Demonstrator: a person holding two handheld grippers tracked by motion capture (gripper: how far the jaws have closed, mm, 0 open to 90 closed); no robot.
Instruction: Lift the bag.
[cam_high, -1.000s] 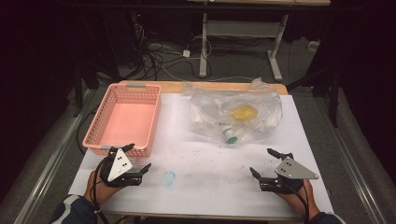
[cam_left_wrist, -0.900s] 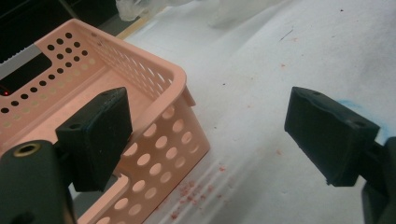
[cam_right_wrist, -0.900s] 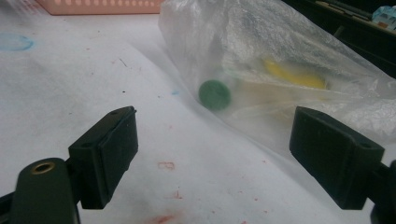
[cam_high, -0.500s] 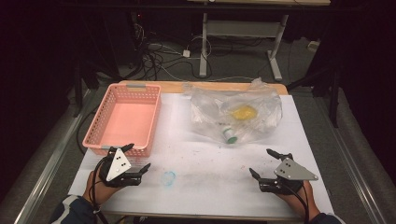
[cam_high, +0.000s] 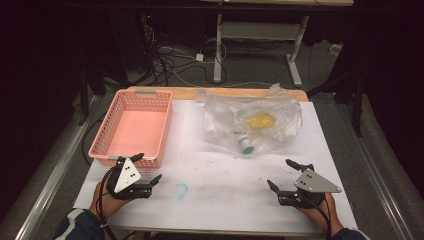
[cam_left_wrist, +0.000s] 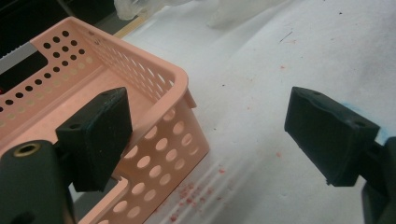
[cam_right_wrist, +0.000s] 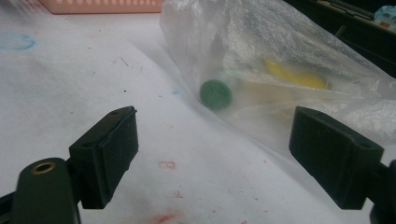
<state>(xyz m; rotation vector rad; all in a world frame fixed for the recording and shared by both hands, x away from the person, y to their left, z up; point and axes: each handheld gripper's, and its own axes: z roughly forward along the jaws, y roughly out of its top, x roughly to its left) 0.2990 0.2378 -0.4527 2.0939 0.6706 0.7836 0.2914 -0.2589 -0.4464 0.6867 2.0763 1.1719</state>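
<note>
Pink basket (cam_high: 132, 127) unmoved | left tool (cam_high: 148, 169) gaping, static | right tool (cam_high: 286, 173) gaping, static

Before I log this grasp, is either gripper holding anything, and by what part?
Nothing is held. The left gripper and right gripper are both open, with nothing between the jaws.

Both forearms come in from the near edge of the counter (cam_high: 225, 210), each hand gripping its tongs low over the surface. The left tongs (cam_high: 147, 167) sit at the near left, jaws spread wide with nothing between them. The right tongs (cam_high: 286, 172) sit at the near right, jaws likewise wide apart and empty, well apart from the left.
</note>
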